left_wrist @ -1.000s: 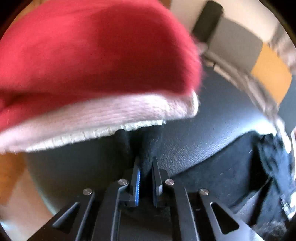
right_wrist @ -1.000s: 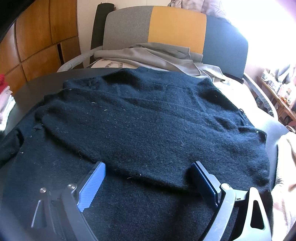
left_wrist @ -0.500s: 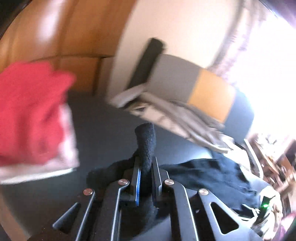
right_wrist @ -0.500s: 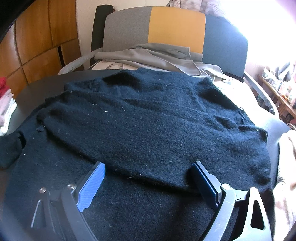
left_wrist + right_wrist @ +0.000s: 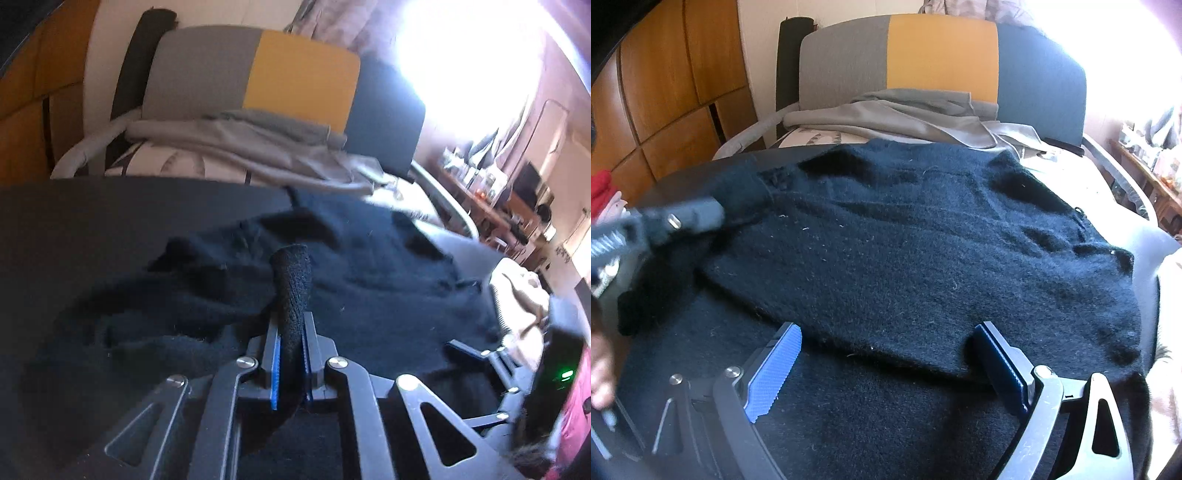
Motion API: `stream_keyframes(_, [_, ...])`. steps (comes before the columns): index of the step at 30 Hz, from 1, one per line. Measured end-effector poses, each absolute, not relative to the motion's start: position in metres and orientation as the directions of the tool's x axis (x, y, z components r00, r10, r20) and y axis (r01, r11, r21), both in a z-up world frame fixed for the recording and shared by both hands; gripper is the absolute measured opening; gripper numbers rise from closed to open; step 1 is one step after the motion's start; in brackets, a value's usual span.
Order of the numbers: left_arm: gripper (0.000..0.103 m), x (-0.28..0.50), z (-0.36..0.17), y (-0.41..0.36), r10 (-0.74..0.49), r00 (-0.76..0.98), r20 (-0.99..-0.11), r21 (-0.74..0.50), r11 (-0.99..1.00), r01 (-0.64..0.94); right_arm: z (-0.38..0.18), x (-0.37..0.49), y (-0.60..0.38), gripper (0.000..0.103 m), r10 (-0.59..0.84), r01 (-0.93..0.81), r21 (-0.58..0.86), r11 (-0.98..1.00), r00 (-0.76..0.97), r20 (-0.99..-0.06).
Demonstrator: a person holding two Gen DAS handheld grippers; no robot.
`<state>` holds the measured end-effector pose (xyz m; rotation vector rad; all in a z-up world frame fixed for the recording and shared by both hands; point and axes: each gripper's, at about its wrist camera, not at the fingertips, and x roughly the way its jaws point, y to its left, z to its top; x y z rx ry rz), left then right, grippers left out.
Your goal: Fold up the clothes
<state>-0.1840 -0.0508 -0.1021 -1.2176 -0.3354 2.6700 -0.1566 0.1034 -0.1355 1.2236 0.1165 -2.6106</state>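
Observation:
A black knit sweater (image 5: 923, 251) lies spread on the dark table (image 5: 110, 206), its lower part folded up over the body. My left gripper (image 5: 290, 332) is shut on the sweater's black sleeve cuff (image 5: 291, 280), which sticks up between the blue pads. It holds the sleeve over the sweater body (image 5: 388, 295). In the right wrist view the left gripper (image 5: 713, 212) shows blurred at the left, over the sweater's left shoulder. My right gripper (image 5: 886, 354) is open and empty, its fingers straddling the folded edge at the near side.
A grey, yellow and blue chair (image 5: 942, 62) stands behind the table with a grey garment (image 5: 905, 114) draped on its seat. Folded red and pink clothes (image 5: 605, 195) sit at the far left. Wooden cabinets (image 5: 672, 74) line the left wall. A beige cloth (image 5: 517, 291) lies at the right.
My left gripper has swung the sleeve from beside the red and pink pile rightward over the sweater body. The right gripper has not moved.

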Motion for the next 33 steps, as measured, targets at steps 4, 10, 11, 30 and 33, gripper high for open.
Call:
stream_keyframes(4, [0.018, -0.163, -0.086, -0.068, 0.280, -0.677, -0.681, -0.323, -0.944, -0.066, -0.132, -0.156, 0.108, 0.096, -0.235, 0.275, 0.076, -0.958, -0.610, -0.757])
stream_keyframes(10, [0.019, -0.108, -0.057, -0.112, 0.257, -0.744, -0.617, -0.379, -0.925, -0.005, -0.108, -0.148, 0.114, 0.074, -0.416, 0.338, 0.256, -0.906, -0.593, -0.689])
stream_keyframes(11, [0.019, -0.096, -0.058, -0.118, 0.246, -0.749, -0.615, -0.383, -0.924, 0.010, -0.104, -0.148, 0.113, 0.065, -0.460, 0.351, 0.304, -0.886, -0.581, -0.672])
stream_keyframes(30, [0.019, -0.035, -0.133, -0.108, 0.313, -0.658, -0.685, -0.426, -0.904, 0.014, -0.142, -0.199, 0.039, 0.007, -0.722, 0.216, 0.703, -0.677, -0.380, -0.579])
stream_keyframes(33, [0.019, -0.033, -0.134, -0.112, 0.323, -0.661, -0.677, -0.444, -0.896, 0.017, -0.133, -0.201, 0.028, 0.007, -0.691, 0.239, 0.657, -0.715, -0.386, -0.611])
